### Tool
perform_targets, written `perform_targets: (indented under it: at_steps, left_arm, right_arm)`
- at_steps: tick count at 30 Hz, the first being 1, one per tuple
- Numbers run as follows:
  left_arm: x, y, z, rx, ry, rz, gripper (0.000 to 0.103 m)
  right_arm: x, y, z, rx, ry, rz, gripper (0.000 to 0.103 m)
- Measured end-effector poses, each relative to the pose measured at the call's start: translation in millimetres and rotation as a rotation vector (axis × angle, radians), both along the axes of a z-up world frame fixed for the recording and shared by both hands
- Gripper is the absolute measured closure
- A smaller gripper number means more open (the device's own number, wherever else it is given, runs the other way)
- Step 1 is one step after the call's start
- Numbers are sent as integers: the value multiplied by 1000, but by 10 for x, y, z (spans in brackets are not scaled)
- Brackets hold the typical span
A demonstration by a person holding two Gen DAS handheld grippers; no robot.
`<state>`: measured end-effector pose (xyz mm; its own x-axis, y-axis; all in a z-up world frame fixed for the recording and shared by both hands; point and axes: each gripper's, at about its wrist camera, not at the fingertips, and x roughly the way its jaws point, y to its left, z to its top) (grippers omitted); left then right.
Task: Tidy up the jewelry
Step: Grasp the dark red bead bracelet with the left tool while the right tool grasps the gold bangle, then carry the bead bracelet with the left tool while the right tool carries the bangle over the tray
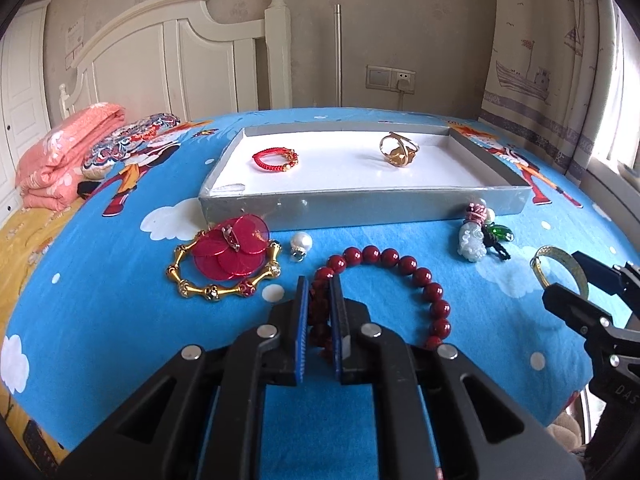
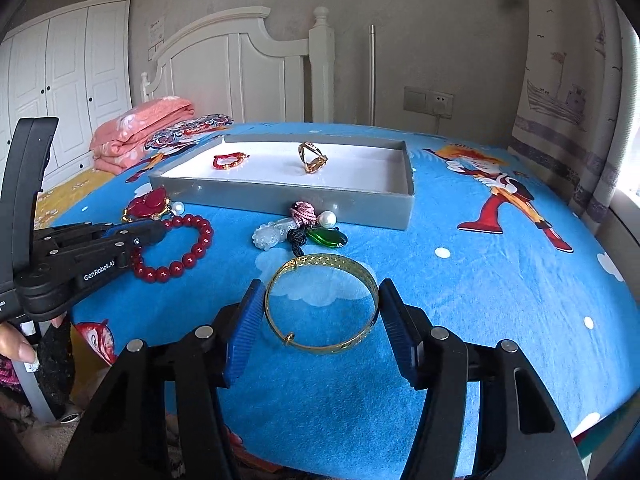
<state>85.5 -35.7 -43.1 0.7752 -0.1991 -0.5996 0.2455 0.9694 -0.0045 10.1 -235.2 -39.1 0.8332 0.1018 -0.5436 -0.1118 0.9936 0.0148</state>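
Observation:
My left gripper (image 1: 320, 284) is shut on one side of a dark red bead bracelet (image 1: 420, 276), which lies on the blue bedsheet; the rest of the loop curves off to the right. In the right wrist view, my right gripper (image 2: 321, 283) straddles a gold bangle (image 2: 320, 304) lying flat on the sheet. Its blue pads (image 2: 248, 312) sit against the bangle's left and right rims. Beyond both stands a shallow grey tray (image 1: 360, 208). It holds a red string bracelet (image 1: 275, 160) and a gold openwork piece (image 1: 399, 148).
Loose on the sheet before the tray lie a red petal ornament (image 1: 230, 252) on a gold bamboo-link bracelet (image 1: 188, 284), a pearl (image 1: 299, 242), and a jade pendant (image 1: 474, 240) beside a green stone (image 2: 326, 236). Folded pink bedding (image 1: 68, 152) sits far left. A hand (image 2: 16, 344) shows at lower left.

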Motion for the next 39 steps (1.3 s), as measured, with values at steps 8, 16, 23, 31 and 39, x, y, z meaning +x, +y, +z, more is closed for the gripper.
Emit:
perform_targets:
  at_steps: [8, 16, 23, 31, 39]
  left_arm:
    - [-306, -22, 347, -45, -106, -44, 93]
    - [-682, -15, 662, -59, -205, -41, 93]
    - [-834, 31, 680, -56, -233, -9, 93]
    - [-832, 49, 653, -56, -232, 7, 93]
    - [-800, 65, 657, -57, -238, 29, 93]
  right_arm:
    - [-118, 79, 146, -2, -61, 20, 47]
    - [-218, 194, 327, -6, -101, 21, 47]
    - [-257, 313, 439, -30, -122, 12, 47]
    - [-242, 443, 497, -71, -131, 19, 47]
    - [-191, 454, 499, -75, -124, 7, 47]
